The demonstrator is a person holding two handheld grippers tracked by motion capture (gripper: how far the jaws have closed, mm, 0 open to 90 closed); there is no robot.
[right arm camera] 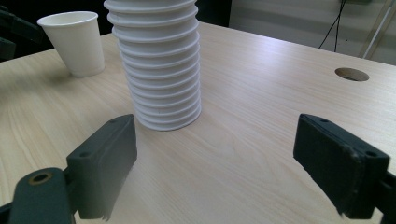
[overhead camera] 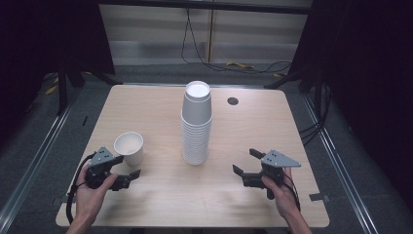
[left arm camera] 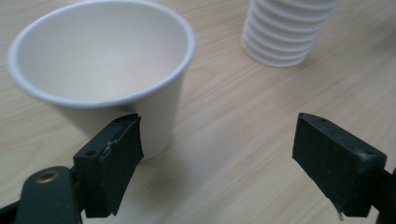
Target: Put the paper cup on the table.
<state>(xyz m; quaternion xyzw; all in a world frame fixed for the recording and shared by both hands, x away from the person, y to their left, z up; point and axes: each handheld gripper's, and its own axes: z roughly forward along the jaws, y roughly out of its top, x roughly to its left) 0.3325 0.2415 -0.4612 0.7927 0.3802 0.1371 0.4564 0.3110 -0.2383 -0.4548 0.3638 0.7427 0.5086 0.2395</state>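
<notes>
Wooden table (overhead camera: 160,195), left gripper (overhead camera: 127,168) jaws apart beside single cup (overhead camera: 129,147), right gripper (overhead camera: 245,162) level, gaping.

Both tongs, left (overhead camera: 127,166) and right (overhead camera: 245,161): black bodies, flat rectangular black pads with screw holes, grey three-cornered top plates, black trailing cables. Brass-ringed hole beside each left pad.
</notes>
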